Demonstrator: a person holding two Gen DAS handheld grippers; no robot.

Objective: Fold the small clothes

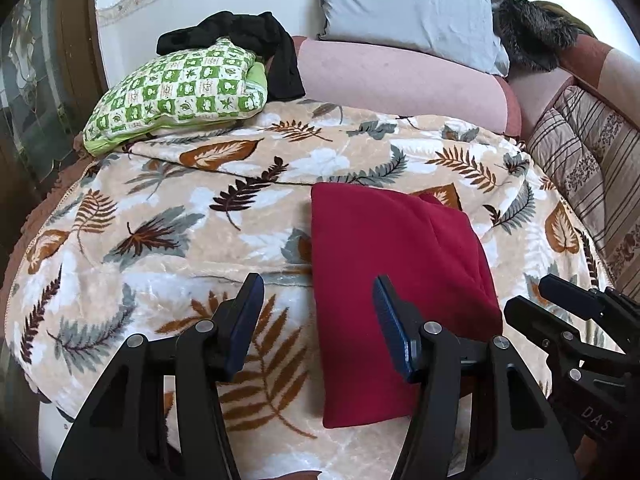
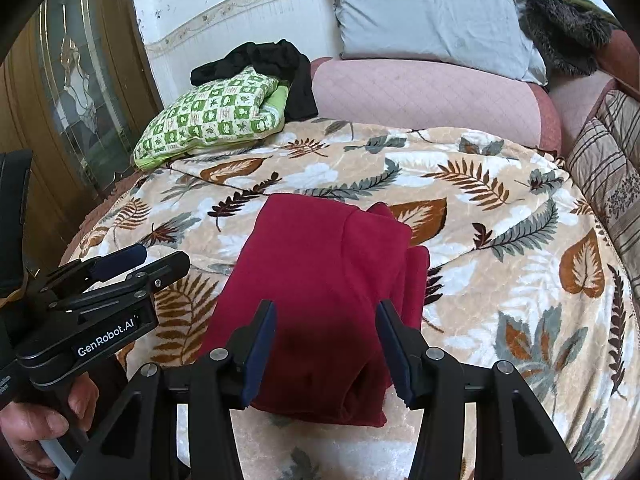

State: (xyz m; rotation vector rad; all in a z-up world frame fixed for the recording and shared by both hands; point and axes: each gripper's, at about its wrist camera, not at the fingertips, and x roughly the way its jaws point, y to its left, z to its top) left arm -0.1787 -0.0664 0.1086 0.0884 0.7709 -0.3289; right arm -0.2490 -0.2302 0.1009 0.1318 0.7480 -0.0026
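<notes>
leafy blanket [image 2: 500,184] bore the folded red garment [image 2: 328,280], long axis running away, nearest my right claw [image 2: 326,344]; both claws gaped, empty.

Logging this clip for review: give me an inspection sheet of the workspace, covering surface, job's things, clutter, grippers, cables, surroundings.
Surface: leaf-print blanket spread over a sofa, rumpled.
Job's things: red garment lying folded on the blanket, nothing gripping it.
Clutter: green checked pillow with a black garment draped over it, at the back.
Grippers: left gripper open, above the garment's left edge; right gripper open, above the garment.
Cables: nothing seen.
Surroundings: grey cushion, pink backrest, striped cushion, glazed wooden door.
</notes>
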